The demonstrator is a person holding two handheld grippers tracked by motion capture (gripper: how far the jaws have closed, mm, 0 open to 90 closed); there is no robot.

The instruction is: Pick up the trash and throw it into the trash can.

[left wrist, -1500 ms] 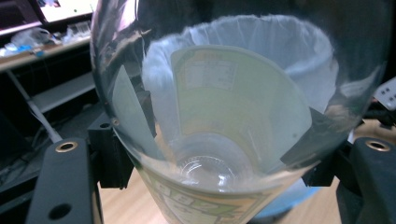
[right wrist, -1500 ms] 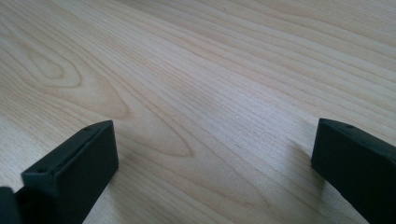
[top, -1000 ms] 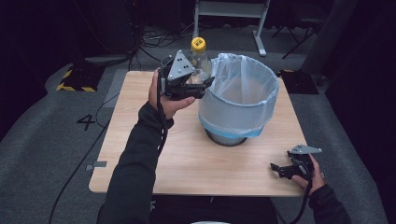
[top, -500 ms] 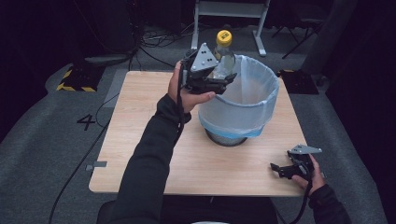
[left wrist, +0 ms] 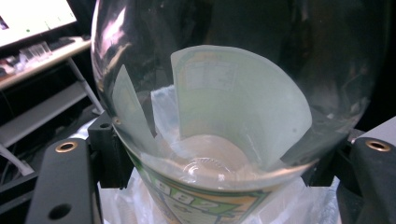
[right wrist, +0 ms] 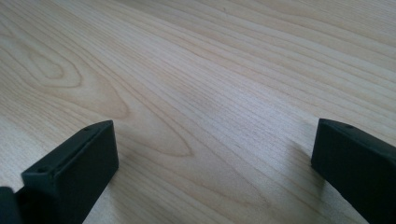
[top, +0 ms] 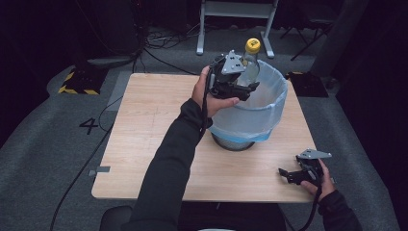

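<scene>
My left gripper (top: 243, 89) is shut on a clear plastic bottle (top: 249, 63) with a yellow cap, held upright over the near-left rim of a bin lined with a pale blue bag (top: 257, 113). The left gripper view looks through the bottle (left wrist: 233, 116), clamped between the two black jaws, with its green and yellow label at the bottom and the bag below. At the table's front right corner my right gripper (top: 288, 175) rests low with its jaws wide apart. In the right gripper view it (right wrist: 212, 154) has only bare wood between them.
The wooden table (top: 144, 125) stands on grey carpet. The bin sits at its middle right. Behind the table are a white metal stand (top: 235, 19) and floor cables. A black and yellow striped box (top: 79, 82) lies on the floor at left.
My left gripper has lifted the bottle and carried it rightward from beside the bin to over its rim. The right gripper has stayed put.
</scene>
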